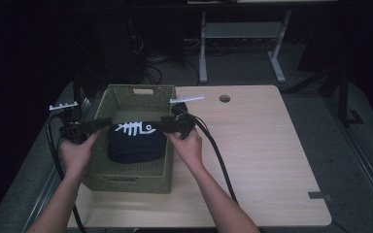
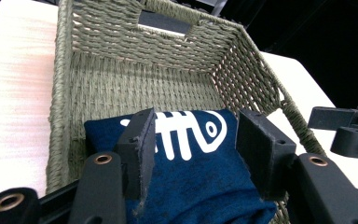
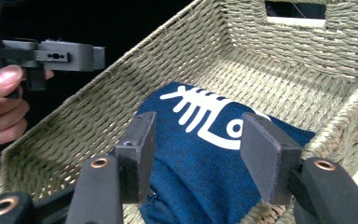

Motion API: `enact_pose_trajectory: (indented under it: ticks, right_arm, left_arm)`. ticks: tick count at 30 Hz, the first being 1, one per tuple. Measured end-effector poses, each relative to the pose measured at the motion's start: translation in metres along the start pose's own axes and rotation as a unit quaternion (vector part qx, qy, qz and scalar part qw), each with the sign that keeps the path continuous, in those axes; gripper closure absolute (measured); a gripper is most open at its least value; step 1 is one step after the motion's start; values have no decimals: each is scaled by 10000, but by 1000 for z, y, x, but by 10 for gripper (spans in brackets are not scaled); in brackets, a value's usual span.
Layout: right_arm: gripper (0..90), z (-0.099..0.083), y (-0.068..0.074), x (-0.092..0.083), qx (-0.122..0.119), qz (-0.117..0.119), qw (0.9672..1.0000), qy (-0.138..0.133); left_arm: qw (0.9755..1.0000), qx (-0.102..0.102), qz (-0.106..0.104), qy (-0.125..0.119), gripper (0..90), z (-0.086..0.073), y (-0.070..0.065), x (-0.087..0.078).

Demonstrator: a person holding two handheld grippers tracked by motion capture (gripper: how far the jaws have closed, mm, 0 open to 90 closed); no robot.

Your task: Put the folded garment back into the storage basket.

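Folded navy cloth (image 1: pixel 137 141) lies in woven basket (image 1: pixel 126 179), between both grippers. Left gripper (image 2: pixel 193 149) spread over cloth's edge; right gripper (image 3: pixel 196 154) spread likewise, pinching nothing. Likely grasp or release step; next: close jaws squarely.

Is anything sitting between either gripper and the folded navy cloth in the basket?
Nothing visible does. The left gripper and right gripper are both open just above the navy cloth, which lies alone in the woven basket. The basket's walls flank it, not block it.

Pale wooden bench (image 1: pixel 262 160) with a round cable hole (image 1: pixel 224 98), grey metal desk frame (image 1: pixel 243 34) on the dim floor behind
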State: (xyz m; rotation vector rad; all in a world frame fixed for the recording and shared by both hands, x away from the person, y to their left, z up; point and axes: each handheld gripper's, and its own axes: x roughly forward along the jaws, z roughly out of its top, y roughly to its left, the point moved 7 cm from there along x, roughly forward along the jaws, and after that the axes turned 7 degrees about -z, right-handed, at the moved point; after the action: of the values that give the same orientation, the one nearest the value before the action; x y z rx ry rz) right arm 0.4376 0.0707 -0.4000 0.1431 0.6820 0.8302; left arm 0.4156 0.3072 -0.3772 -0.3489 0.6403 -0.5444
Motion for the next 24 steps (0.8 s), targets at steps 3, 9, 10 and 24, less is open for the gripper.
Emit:
enact_pose_trajectory:
  ticks: [3,9,10,24]
  right_arm:
    - [430,1,0,-5,-92,155,9998,-22]
    - [365,4,-4,-19,-28,344,9994,-60]
    - [354,5,-5,-20,-44,352,9993,-92]
    - [275,10,-16,-48,-31,600,9977,-312]
  left_arm:
    - [9999,-19,-74,-80,460,2,-5,1]
    - [9994,68,-280,-204,414,5,-18,-1]
    - [9992,87,-323,-211,407,5,-20,-1]
    - [9965,208,-697,-407,257,9,-44,-1]
